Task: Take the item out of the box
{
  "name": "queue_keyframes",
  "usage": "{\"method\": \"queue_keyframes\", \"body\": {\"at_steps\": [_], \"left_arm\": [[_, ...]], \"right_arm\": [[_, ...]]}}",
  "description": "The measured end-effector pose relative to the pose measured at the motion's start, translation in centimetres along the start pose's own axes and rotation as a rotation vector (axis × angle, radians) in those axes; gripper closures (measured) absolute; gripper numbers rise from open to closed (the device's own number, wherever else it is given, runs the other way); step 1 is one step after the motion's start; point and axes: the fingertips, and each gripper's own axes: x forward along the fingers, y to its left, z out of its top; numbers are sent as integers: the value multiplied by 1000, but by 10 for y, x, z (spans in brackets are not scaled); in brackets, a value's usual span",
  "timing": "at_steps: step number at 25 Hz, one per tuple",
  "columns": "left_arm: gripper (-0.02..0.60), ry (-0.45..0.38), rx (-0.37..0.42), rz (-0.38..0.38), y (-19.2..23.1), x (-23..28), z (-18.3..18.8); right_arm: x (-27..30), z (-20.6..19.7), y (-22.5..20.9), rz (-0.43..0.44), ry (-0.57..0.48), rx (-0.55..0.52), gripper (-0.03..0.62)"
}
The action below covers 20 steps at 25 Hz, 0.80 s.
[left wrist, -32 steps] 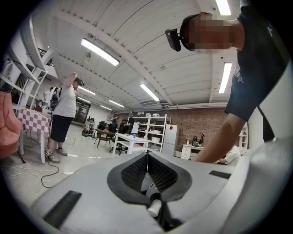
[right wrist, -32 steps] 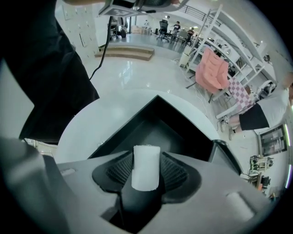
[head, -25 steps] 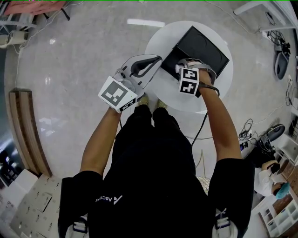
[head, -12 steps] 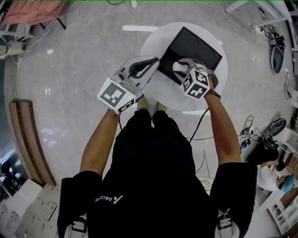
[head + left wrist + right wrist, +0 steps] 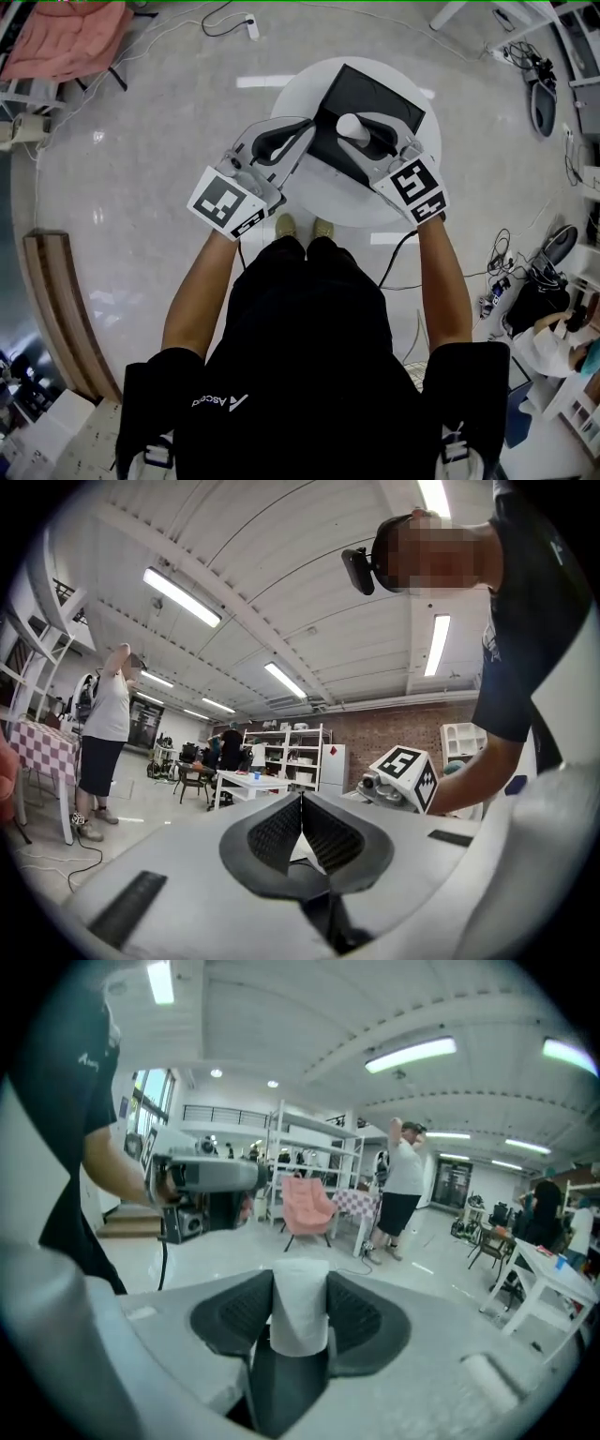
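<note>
Round white table, black box lying open on it. Left gripper: jaws together, tips touching, nothing between them, parked over the table's left edge just beside the box. Right gripper: jaws spread wide but clamped on the item, a white cylinder, pads pressing on both its sides. In the head view the item sits over the box's middle, up in the jaws.

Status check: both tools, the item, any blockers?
Left tool shut, empty. Right tool shut on white roll, over the black box in head view. Nothing in the way.
</note>
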Motion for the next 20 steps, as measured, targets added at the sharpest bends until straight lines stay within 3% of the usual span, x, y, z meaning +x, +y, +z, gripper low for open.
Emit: {"method": "queue_keyframes", "body": {"at_steps": [8,20], "left_arm": [[580,-28,30,-17,-25,2,38],[580,-82,72,-47,-52,-2,81]], "right_arm": [[-65,67,0,-71,-303,120,419],[-122,122,22,-108,-559,161,419]]}}
